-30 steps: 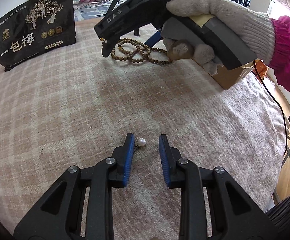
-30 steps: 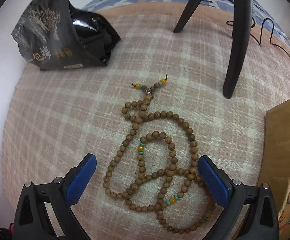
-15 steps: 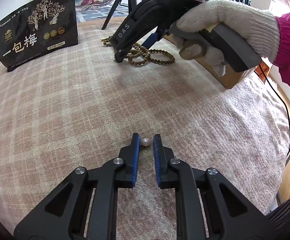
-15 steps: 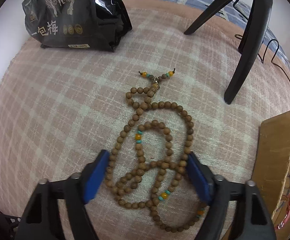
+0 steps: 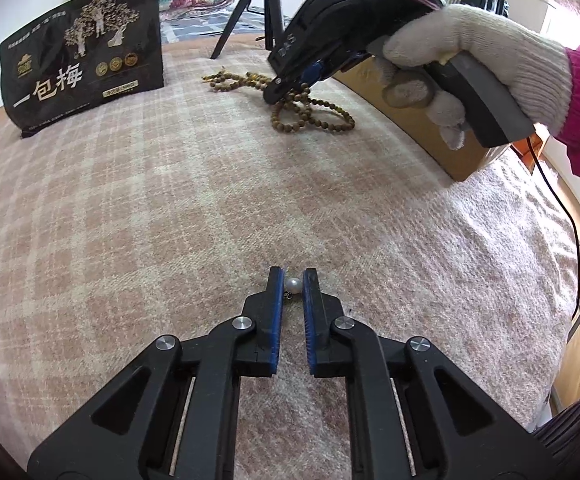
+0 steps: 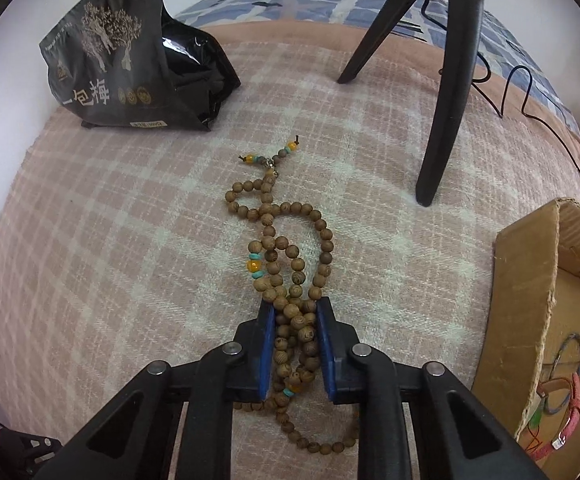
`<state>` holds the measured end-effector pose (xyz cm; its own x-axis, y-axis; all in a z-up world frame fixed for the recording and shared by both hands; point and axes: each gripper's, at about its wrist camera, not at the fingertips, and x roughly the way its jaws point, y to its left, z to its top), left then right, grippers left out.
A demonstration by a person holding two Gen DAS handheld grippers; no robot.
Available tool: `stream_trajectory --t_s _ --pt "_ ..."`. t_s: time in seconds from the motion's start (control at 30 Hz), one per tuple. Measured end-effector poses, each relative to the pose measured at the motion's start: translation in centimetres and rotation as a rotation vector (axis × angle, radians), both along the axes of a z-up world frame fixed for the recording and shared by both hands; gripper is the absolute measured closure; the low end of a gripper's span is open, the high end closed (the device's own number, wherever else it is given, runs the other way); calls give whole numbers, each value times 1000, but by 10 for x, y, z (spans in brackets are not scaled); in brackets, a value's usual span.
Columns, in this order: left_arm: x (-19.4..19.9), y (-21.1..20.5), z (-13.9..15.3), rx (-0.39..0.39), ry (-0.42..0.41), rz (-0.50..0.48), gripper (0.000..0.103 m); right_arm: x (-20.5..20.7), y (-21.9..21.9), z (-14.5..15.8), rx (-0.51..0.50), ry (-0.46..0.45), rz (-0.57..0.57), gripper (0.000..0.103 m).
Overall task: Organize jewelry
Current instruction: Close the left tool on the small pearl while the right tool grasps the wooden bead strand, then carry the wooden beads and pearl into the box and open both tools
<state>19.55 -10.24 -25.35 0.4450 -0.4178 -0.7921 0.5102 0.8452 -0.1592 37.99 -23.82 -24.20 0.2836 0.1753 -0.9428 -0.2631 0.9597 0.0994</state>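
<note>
A small white pearl [image 5: 293, 285] with a tiny hook lies on the pink checked blanket [image 5: 130, 220]. My left gripper [image 5: 293, 278] is shut on it, with a blue pad on each side. A long wooden bead necklace [image 6: 274, 248] with orange and turquoise beads stretches away from my right gripper [image 6: 296, 312]. Its jaws are closing, and the bunched strands are squeezed between the pads. In the left wrist view a gloved hand [image 5: 470, 52] holds the right gripper [image 5: 286, 84] down on the necklace [image 5: 314, 116].
A black snack bag [image 6: 130, 68] stands at the far left of the blanket. Black tripod legs [image 6: 450, 100] and a cable stand beyond the necklace. A cardboard box [image 6: 530, 300] at the right holds bracelets [image 6: 566, 428].
The left jaws closed in on the pearl from both sides. The right jaws went from wide around the necklace to narrow, gathering its loops into one bunch.
</note>
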Motion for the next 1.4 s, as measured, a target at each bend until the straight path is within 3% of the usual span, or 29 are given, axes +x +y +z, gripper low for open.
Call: stream_trajectory --t_s 0.13,0.2,0.63,0.77,1.4 --pt "-3 5 3 -10 7 19 95 -2 -14 18 23 -25 -1 85" --pt "-4 9 7 -13 4 29 95 -6 -15 27 37 -38 -1 92" --pt "-21 16 42 -29 -49 54 95 -30 -22 83 77 -138 -1 92" --pt "-26 14 58 -33 -80 50 95 -45 -28 113 87 -187 10 92" --pt "-40 -33 127 -58 -199 -26 95 -103 -88 222 119 -360 -44 92"
